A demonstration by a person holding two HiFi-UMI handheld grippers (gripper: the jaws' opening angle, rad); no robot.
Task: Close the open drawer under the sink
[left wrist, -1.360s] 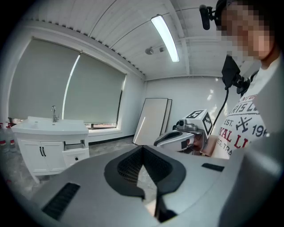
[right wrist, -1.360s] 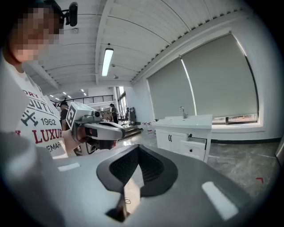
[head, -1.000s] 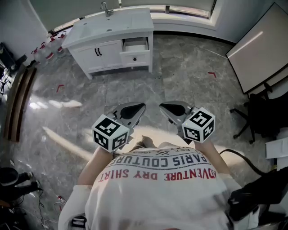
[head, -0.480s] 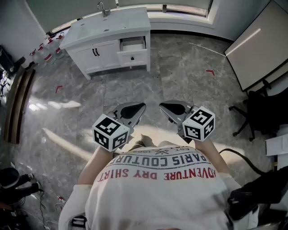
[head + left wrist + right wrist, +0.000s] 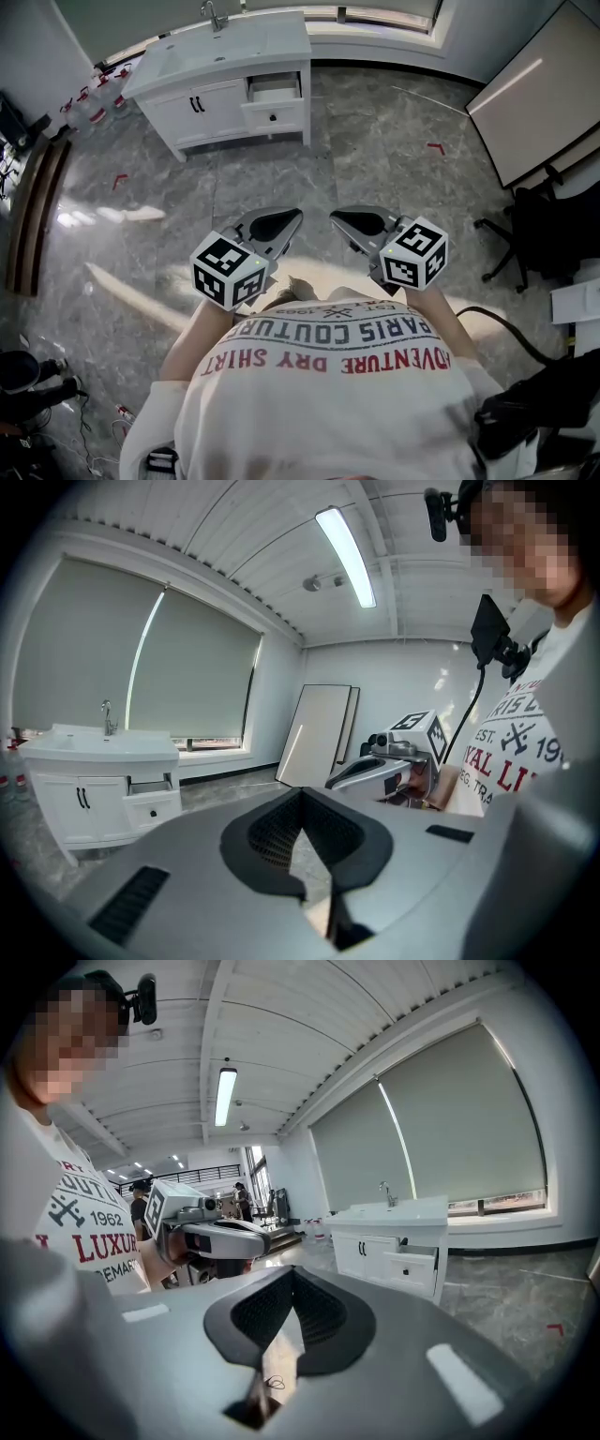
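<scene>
A white sink cabinet (image 5: 220,89) stands against the far wall, a few steps ahead across the marble floor. Its top right drawer (image 5: 274,87) is pulled out and open; it also shows as the drawer (image 5: 150,785) and the drawer (image 5: 417,1253) in the gripper views. Both grippers are held side by side at waist height, far from the cabinet. My left gripper (image 5: 278,225) (image 5: 299,793) is shut and holds nothing. My right gripper (image 5: 351,223) (image 5: 292,1272) is shut and empty too.
A large white board (image 5: 534,94) leans against the wall at the right, with a black office chair (image 5: 544,234) below it. Bottles (image 5: 94,105) stand on the floor left of the cabinet. A wooden bench (image 5: 33,206) lines the left edge. Red tape marks (image 5: 437,147) dot the floor.
The cabinet sits slightly higher and further off in the head view than a second ago. Both grippers keep the same shut pose in front of the body.
</scene>
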